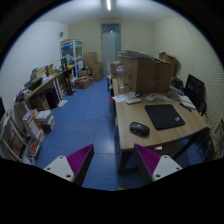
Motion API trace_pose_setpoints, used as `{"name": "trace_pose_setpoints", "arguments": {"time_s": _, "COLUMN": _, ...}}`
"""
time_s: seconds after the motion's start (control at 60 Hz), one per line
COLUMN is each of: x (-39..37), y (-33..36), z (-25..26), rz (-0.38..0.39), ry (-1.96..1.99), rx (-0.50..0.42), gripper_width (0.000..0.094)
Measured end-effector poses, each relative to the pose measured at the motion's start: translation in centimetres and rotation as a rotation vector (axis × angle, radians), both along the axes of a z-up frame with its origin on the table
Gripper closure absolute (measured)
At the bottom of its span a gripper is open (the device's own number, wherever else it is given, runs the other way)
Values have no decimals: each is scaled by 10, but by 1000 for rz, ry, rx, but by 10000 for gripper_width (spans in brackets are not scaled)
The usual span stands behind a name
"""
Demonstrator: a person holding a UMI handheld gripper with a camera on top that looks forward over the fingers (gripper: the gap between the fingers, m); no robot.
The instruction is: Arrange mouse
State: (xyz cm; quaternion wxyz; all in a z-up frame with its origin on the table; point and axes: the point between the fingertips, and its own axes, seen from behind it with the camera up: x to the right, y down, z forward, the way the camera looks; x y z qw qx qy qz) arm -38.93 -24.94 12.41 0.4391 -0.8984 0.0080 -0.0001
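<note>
A dark mouse lies on the wooden desk near its left edge, just left of a black mouse mat. My gripper is held high above the blue floor, short of the desk, with its two fingers spread wide apart and nothing between them. The right finger's magenta pad shows over the desk's near corner, below the mouse. The left finger's pad shows over the floor.
A large cardboard box stands at the desk's far end. A black chair is to the right of the desk. Cluttered shelves line the left wall. A blue floor aisle runs to a door.
</note>
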Motion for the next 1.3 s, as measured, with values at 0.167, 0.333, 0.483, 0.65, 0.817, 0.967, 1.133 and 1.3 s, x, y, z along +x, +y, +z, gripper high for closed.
{"name": "trace_pose_setpoints", "arguments": {"time_s": 0.167, "x": 36, "y": 15, "z": -14, "rz": -14, "ry": 19, "rx": 10, "gripper_width": 106}}
{"name": "trace_pose_setpoints", "arguments": {"time_s": 0.333, "x": 95, "y": 49, "z": -44, "rz": -21, "ry": -30, "rx": -4, "gripper_width": 108}}
{"name": "trace_pose_setpoints", "arguments": {"time_s": 0.483, "x": 132, "y": 96, "z": -85, "rz": 35, "ry": -15, "rx": 15, "gripper_width": 114}}
{"name": "trace_pose_setpoints", "arguments": {"time_s": 0.65, "x": 151, "y": 129, "z": -129, "rz": 159, "ry": -59, "rx": -11, "gripper_width": 125}}
{"name": "trace_pose_setpoints", "arguments": {"time_s": 0.817, "x": 153, "y": 157, "z": -140, "rz": 231, "ry": -2, "rx": 30, "gripper_width": 129}}
{"name": "trace_pose_setpoints", "arguments": {"time_s": 0.967, "x": 147, "y": 186, "z": -137, "rz": 276, "ry": 0, "rx": 69, "gripper_width": 149}}
{"name": "trace_pose_setpoints", "arguments": {"time_s": 1.133, "x": 146, "y": 213, "z": -139, "rz": 211, "ry": 1, "rx": 81, "gripper_width": 434}}
{"name": "trace_pose_setpoints", "arguments": {"time_s": 1.3, "x": 148, "y": 213, "z": -142, "rz": 111, "ry": -4, "rx": -1, "gripper_width": 505}}
